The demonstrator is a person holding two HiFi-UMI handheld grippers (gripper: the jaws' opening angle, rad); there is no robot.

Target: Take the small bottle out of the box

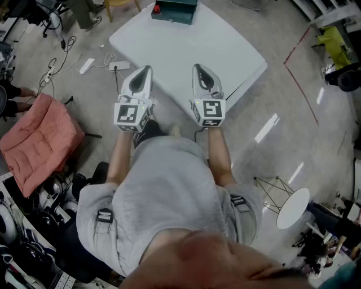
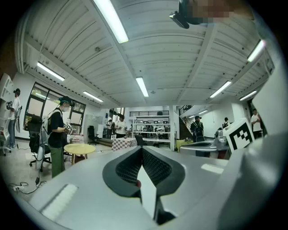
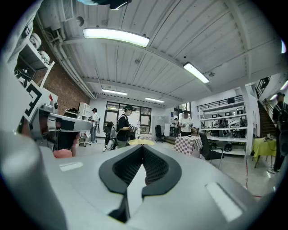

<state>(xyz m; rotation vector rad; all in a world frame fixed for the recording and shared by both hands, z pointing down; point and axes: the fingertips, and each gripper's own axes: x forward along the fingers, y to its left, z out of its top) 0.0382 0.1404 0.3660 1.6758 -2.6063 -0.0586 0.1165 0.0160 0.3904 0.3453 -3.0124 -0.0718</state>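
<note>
Overhead, the head view shows the person standing at the near corner of a white tabletop (image 1: 186,51). The left tongs (image 1: 146,70) and right tongs (image 1: 198,68) are held side by side, level, with their tips over that near edge. Both point across the tabletop towards a teal box (image 1: 176,12) at the far edge, well apart from either tip. This looks like a ready pose before the reach. A small red part (image 1: 157,8) sits on the box's top. From here I cannot tell whether the box is open, and no bottle shows; it is presumably inside, so the task looks not yet begun. The rest of the tabletop carries nothing.

Next, the left gripper view: the ribbed black pads (image 2: 128,168) meet at the tip, fully closed, and hold nothing. Beyond them lies the open room, with a person (image 2: 56,132) by a round yellow table (image 2: 79,148). No box appears.

Last, the right gripper view: its pads (image 3: 127,168) are likewise pressed together and empty. Only the room lies beyond them, without box or bottle.
</note>
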